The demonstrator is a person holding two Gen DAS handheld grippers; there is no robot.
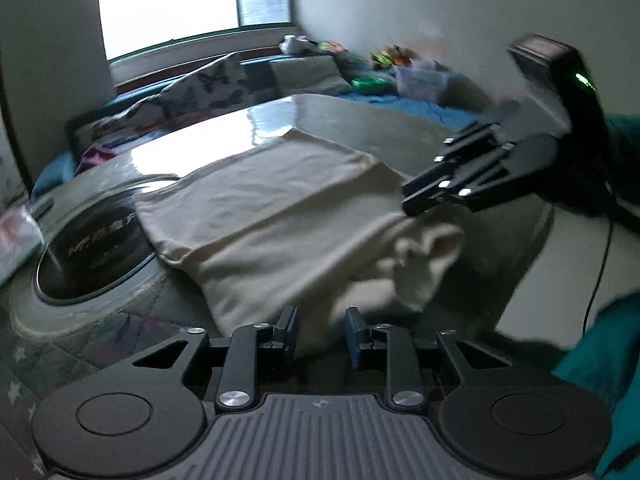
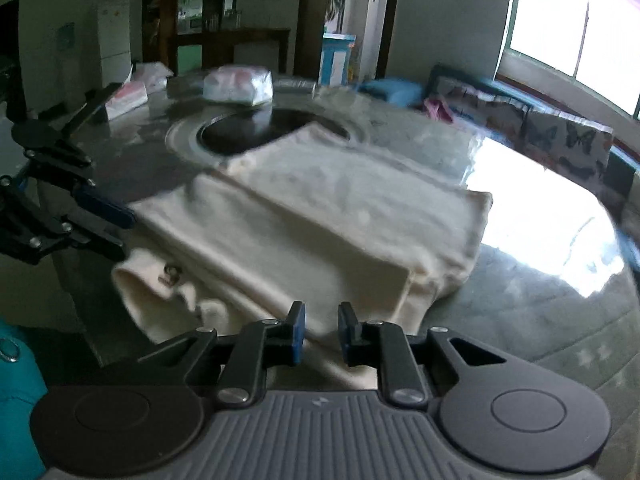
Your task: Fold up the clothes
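Observation:
A cream garment (image 1: 260,208) (image 2: 320,216) lies folded lengthwise on a glossy round table (image 1: 320,112) (image 2: 520,300). Its bunched sleeve cuff (image 1: 432,248) (image 2: 152,280) rests at the near edge. My left gripper (image 1: 321,334) hovers low over the garment's near end, jaws a little apart with no cloth pinched between them; in the right wrist view it (image 2: 124,232) sits just left of the cuff. My right gripper (image 2: 322,334) stands over the garment's near fold with a narrow gap and nothing gripped. From the left wrist view it (image 1: 412,200) hangs just above the cloth's right side.
A dark round inset (image 1: 92,252) (image 2: 248,132) sits in the table beyond the garment. Plastic-wrapped packs (image 2: 238,84) lie at the far side. A sofa with butterfly cushions (image 1: 208,84) (image 2: 560,136) runs under the window. A teal sleeve (image 1: 600,360) shows at right.

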